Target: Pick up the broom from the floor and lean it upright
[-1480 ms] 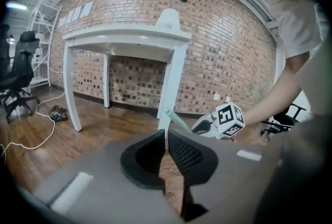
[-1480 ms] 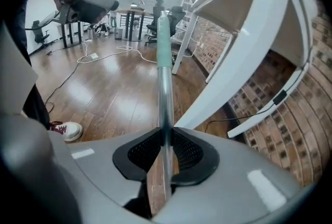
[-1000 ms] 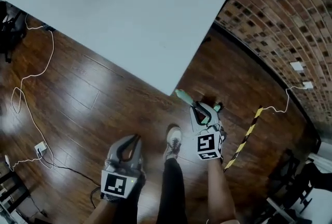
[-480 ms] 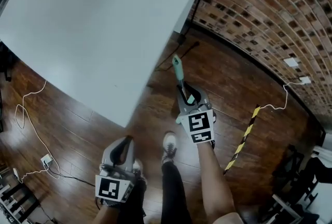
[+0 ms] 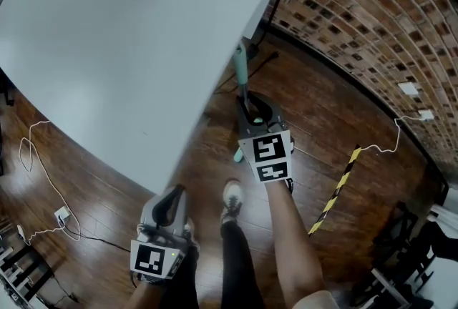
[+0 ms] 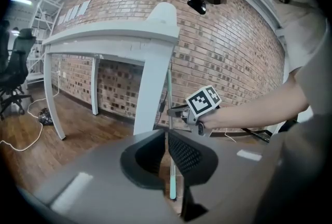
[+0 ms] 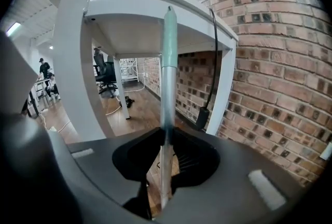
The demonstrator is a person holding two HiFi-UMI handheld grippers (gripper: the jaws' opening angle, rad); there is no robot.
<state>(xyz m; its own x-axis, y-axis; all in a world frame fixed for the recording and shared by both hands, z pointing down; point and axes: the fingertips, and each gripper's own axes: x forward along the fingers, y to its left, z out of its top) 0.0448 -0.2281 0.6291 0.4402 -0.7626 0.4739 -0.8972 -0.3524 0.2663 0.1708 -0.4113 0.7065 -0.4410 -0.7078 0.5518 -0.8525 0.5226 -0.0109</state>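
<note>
Mint-green at its upper end and pale below, the broom (image 7: 168, 62) stands close to upright in my right gripper (image 7: 166, 135). In the right gripper view the dark jaws are pinched onto its shaft from both sides, and the shaft runs up past them and down below them. From the head view, the right gripper (image 5: 250, 106) sits just off the corner of the white table (image 5: 129, 36), and the broom (image 5: 241, 64) rises beside the table's edge. A short green end shows beneath the gripper.

In the left gripper view the broom (image 6: 170, 176) is a thin vertical line beside a white table leg (image 6: 155, 78), in front of the brick wall (image 6: 228, 46). I cannot tell whether its lower end rests on the wooden floor (image 5: 93, 136), because my own tool's body covers that spot. No brush head shows in any view.

My left gripper (image 6: 166, 137) has its jaws pressed together at the tips with nothing between them. In the head view the left gripper (image 5: 174, 194) hangs low beside my leg, well apart from the broom. A white shoe (image 5: 232, 197) is planted on the floor between the two tools.

A white cable (image 5: 36, 150) loops across the boards on the left. A yellow-and-black striped strip (image 5: 340, 189) lies on the floor to the right, near the brick wall (image 5: 358, 21).
</note>
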